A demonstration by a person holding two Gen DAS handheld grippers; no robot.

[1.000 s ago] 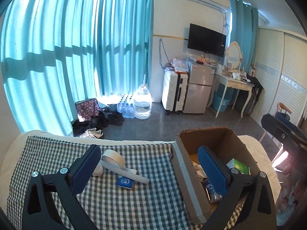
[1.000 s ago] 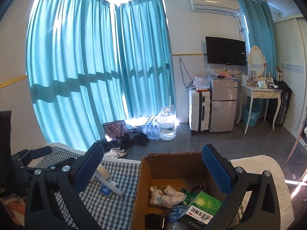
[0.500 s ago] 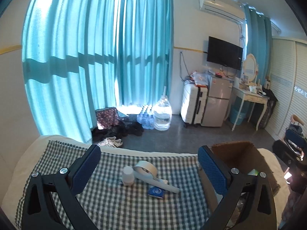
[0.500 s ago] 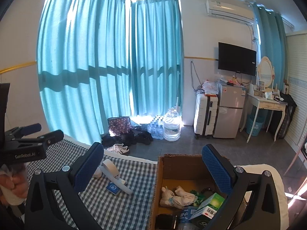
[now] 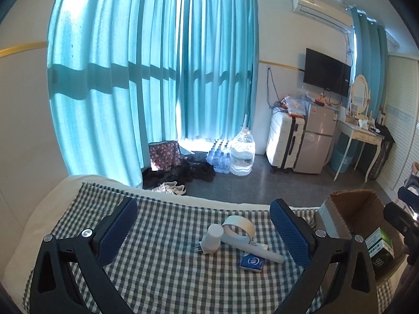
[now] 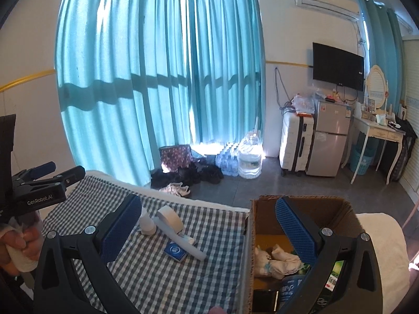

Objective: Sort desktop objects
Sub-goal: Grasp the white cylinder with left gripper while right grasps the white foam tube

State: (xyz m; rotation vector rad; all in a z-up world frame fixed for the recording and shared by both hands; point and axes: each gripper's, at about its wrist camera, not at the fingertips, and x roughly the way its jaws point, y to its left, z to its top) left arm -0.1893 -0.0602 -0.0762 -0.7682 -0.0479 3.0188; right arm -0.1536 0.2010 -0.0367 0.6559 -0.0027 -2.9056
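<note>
Desktop objects: four loose bits sit bunched together on the checked cloth [image 5: 162, 269], toward its right side, not far from the box.
White plug adapter [image 5: 212, 238]: leftmost of the bunch, prongs poking toward the near edge of the cloth.
Tape roll [image 5: 239, 229]: standing on edge just behind the adapter, on the far side, touching or almost touching it.
White tube [image 5: 258, 249]: long one, lying at a slant from the tape roll out toward the right and near edge.
Blue packet [image 5: 252, 261]: small and flat, tucked right against the near side of the tube.
Cardboard box [image 6: 264, 235]: open top, parked off the right edge of the cloth; inside there's a crumpled white bundle [image 6: 275, 260], a green carton [image 5: 379, 246] and a few darker bits I can't make out.
Left gripper [image 5: 203, 231]: jaws spread wide, nothing in them, hovering over the cloth with the bunch framed between the blue pads.
Right gripper [image 6: 208, 226]: also wide open and empty, up above the seam where the cloth meets the box; one finger is over the cloth, the other over the box.
Hand [image 6: 18, 246]: at the left edge of the right view, wrapped round the left gripper's handle.
</note>
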